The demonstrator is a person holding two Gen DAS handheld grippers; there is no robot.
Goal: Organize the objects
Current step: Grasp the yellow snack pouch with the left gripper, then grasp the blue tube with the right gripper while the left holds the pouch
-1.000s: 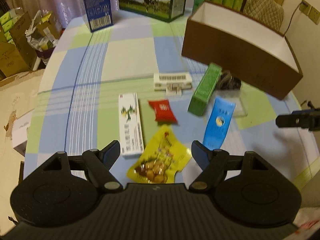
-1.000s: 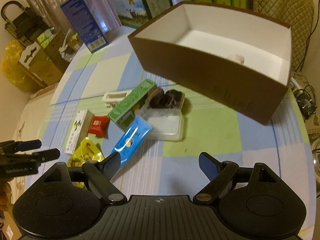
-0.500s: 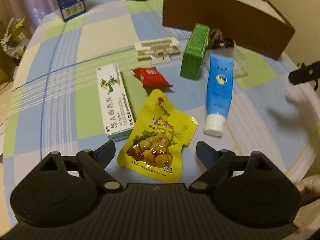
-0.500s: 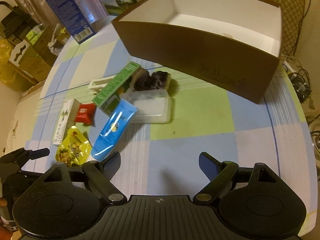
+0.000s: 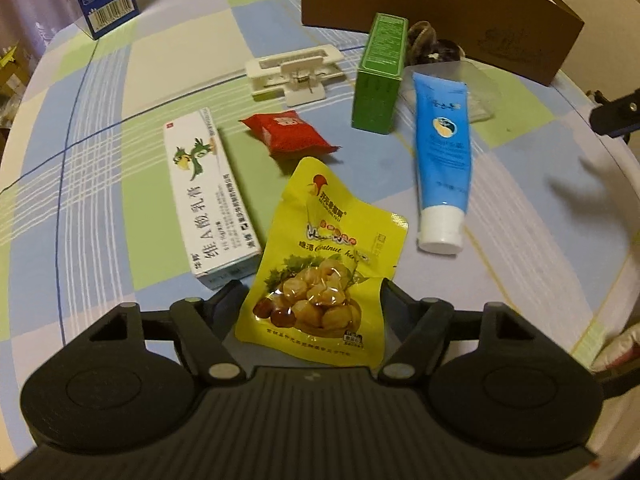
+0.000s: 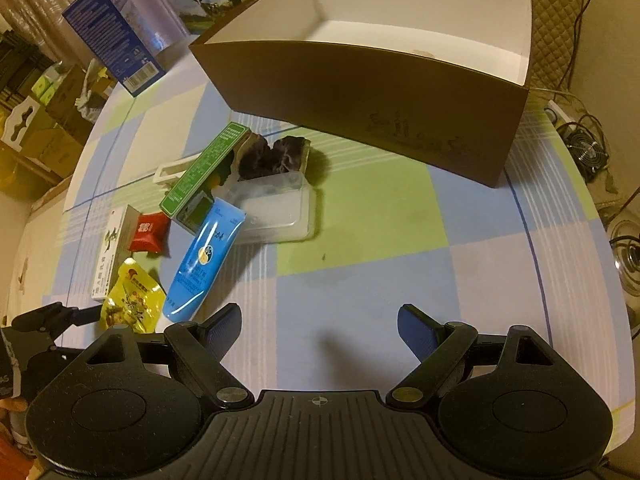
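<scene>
My left tool (image 5: 312, 300) sits low over the near edge of the table (image 5: 520, 208), jaws spread wide, with the bottom of the yellow chestnut pouch (image 5: 320, 272) lying between them. Nothing is pinched yet. My right tool (image 6: 320, 328) is also wide open and empty, hovering over a bare blue patch of cloth to the right of the clutter.

The pouch is what I judge to be the next pick, and it worries me. It is flat, glossy and limp, so if I close on the bulging lower part the film may slide out, or I may catch only a corner and have it droop and drop on the way to the brown box (image 6: 360, 80) at the far right. The white ointment carton (image 5: 208, 196) lies just beside the pouch on the left, its near end close to my left finger; closing carelessly could nudge or trap it as well.

Farther off, the red sachet (image 5: 290, 138), the blue tube (image 5: 442, 160), the green carton (image 5: 380, 76) and the clear tray (image 6: 276, 216) crowd together, the tube's far end resting against the tray. A low carry across them could snag something. The box wall is tall, so I must lift well clear of its rim.
</scene>
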